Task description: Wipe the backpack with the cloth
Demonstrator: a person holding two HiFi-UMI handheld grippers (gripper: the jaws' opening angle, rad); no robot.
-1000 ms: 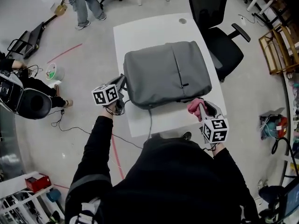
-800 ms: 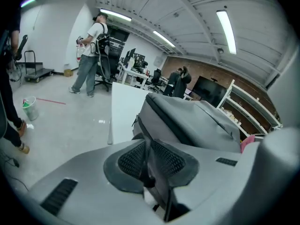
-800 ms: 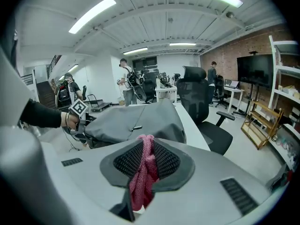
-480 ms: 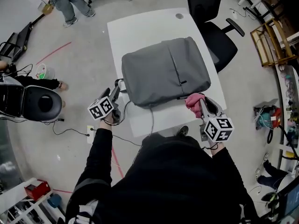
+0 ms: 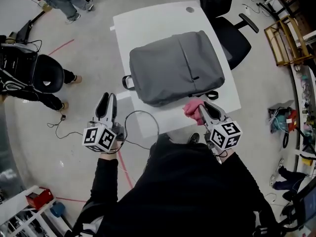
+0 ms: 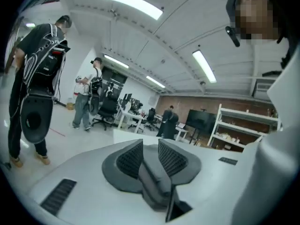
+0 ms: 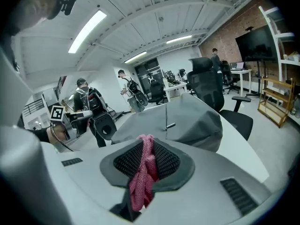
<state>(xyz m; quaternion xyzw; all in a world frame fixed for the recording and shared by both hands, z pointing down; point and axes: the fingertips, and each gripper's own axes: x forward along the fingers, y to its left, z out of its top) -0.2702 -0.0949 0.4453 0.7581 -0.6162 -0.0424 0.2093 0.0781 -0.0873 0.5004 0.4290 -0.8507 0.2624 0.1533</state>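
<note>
The grey backpack (image 5: 175, 65) lies flat on the white table (image 5: 148, 26); it also shows ahead in the right gripper view as the backpack (image 7: 187, 118). My right gripper (image 5: 201, 108) is shut on the pink cloth (image 5: 190, 106) at the backpack's near edge, and the cloth (image 7: 146, 165) hangs bunched between the pads. My left gripper (image 5: 108, 98) hovers off the table's left side, apart from the backpack's black handle (image 5: 127, 83). In its own view the left gripper (image 6: 150, 149) has just been closing, with a gap and nothing between the jaws.
A black office chair (image 5: 227, 28) stands at the table's right side. A seated person (image 5: 47, 80) with gear is on the floor at the left. A cable (image 5: 143, 117) loops by the table's near left corner. A wooden rack (image 5: 284, 38) stands at the far right.
My left gripper has come off the backpack's left edge, opened, and drawn back toward me and off the table. The right gripper with the cloth has shifted left along the backpack's near edge.
</note>
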